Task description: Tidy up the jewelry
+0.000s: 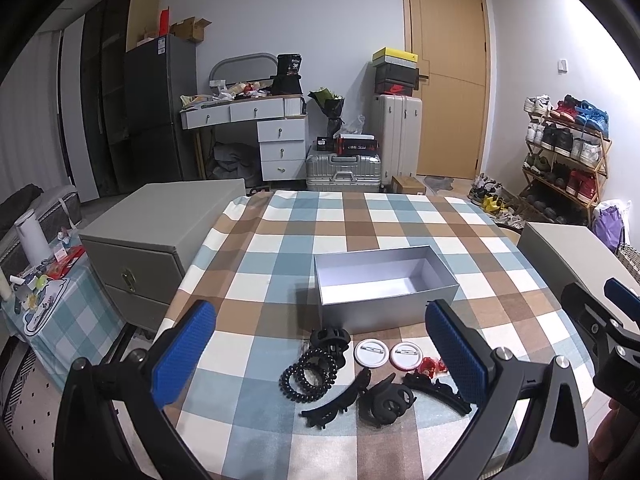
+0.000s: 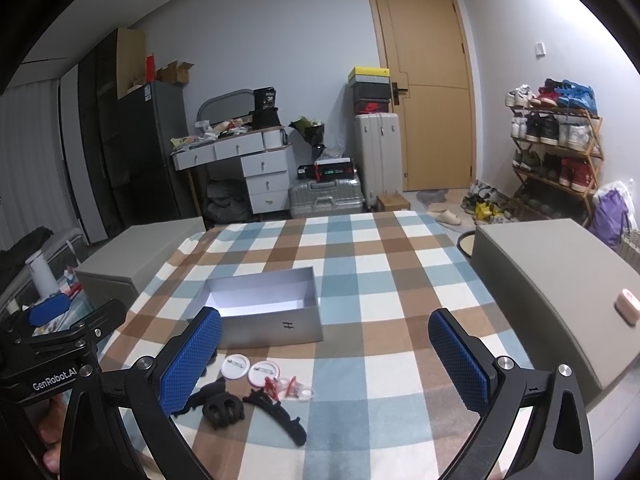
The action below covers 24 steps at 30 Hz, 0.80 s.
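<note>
Hair clips [image 1: 386,399] before silver box [image 1: 384,304]

We face a tan wooden door [image 1: 448,80], pale grey walls [image 1: 304,12], a white drawer vanity [image 1: 256,128], silver suitcases [image 1: 344,166] and a wooden shoe rack [image 1: 568,152].

left gripper [image 1: 320,352]: fingers spread, empty | right gripper [image 2: 326,356]: fingers spread, empty

"GenRobot.AI" stands on the left gripper [image 2: 45,316]; "H" on the silver box [image 2: 286,325].
</note>
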Tool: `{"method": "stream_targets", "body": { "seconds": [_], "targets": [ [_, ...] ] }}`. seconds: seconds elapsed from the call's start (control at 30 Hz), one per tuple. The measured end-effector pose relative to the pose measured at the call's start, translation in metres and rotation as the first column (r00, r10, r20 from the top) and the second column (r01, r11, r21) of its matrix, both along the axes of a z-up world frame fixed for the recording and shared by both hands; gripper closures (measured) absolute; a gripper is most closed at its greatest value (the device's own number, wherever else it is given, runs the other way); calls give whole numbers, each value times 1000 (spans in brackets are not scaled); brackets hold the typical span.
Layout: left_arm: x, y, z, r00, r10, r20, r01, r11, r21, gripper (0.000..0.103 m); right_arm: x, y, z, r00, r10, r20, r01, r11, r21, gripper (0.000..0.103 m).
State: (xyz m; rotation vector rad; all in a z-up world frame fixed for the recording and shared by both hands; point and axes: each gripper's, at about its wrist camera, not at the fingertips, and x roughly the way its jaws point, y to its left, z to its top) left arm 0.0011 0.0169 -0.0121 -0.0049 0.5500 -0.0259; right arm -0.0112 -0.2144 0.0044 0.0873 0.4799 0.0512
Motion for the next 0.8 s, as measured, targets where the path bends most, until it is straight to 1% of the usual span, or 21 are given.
{"method": "stream_targets", "body": {
  "seconds": [0.8],
  "targets": [
    [0,3,-3,1000,1,-2,-1,1000,6,1,0,0,-1,1000,5,3,-5,1000,-4,0]
  ]
}}
